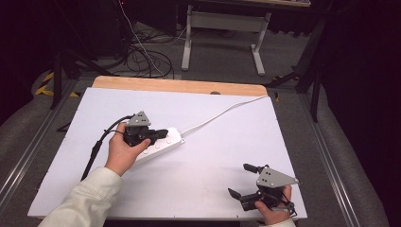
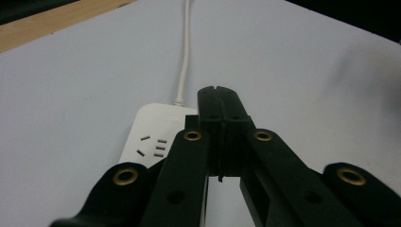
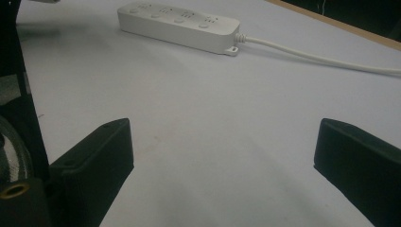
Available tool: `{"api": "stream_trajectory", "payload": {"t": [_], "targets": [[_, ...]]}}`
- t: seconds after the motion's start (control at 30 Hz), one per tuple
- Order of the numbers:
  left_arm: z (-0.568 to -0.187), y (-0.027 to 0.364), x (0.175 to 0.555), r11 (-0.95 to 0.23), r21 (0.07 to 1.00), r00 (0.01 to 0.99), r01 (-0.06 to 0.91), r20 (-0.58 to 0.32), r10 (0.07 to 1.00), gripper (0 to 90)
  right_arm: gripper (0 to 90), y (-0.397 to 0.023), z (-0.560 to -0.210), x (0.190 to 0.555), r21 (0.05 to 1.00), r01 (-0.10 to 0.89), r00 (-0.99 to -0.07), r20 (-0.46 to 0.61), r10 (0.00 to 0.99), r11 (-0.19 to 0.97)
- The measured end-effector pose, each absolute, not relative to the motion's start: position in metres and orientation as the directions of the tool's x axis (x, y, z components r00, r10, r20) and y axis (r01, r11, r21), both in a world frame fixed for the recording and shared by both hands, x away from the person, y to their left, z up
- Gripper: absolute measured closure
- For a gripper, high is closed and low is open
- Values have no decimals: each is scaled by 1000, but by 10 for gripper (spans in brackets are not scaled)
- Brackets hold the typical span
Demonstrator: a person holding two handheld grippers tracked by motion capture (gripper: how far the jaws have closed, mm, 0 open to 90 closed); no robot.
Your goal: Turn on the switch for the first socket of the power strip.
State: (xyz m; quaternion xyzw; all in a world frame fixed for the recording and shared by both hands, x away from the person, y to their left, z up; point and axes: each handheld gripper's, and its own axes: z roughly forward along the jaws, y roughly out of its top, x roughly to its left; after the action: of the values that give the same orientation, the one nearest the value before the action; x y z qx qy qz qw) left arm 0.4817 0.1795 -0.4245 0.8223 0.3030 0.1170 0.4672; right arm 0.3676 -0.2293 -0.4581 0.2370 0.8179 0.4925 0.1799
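Note:
A white power strip [image 1: 163, 143] lies left of the table's middle, and its white cable [image 1: 222, 113] runs off to the back right. My left gripper [image 1: 162, 134] is shut with nothing between its jaws, and it sits over the strip's near half. In the left gripper view the closed tips [image 2: 219, 97] cover part of the power strip [image 2: 150, 137], with one socket showing to their left. My right gripper [image 1: 240, 179] stands wide open near the front right corner, well apart from the strip. The right gripper view shows the power strip [image 3: 179, 21] far ahead of that gripper [image 3: 222, 156].
The table [image 1: 213, 156] has a white top with a wooden strip [image 1: 179, 85] along its back edge. Behind it on the floor are loose cables [image 1: 144, 59] and a white table frame [image 1: 224, 28]. A metal rail [image 1: 331, 156] runs along the right side.

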Motion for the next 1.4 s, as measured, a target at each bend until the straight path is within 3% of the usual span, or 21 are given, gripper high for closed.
{"api": "stream_trajectory", "payload": {"t": [0.77, 1.4], "targets": [[-450, 161, 501, -378, 747, 700, 547, -161, 695, 900, 63, -230, -458, 367, 890, 213, -825, -57, 562, 403], [-455, 152, 503, -443, 702, 695, 557, -102, 712, 900, 62, -230, -459, 367, 889, 214, -825, -57, 562, 405]]}}
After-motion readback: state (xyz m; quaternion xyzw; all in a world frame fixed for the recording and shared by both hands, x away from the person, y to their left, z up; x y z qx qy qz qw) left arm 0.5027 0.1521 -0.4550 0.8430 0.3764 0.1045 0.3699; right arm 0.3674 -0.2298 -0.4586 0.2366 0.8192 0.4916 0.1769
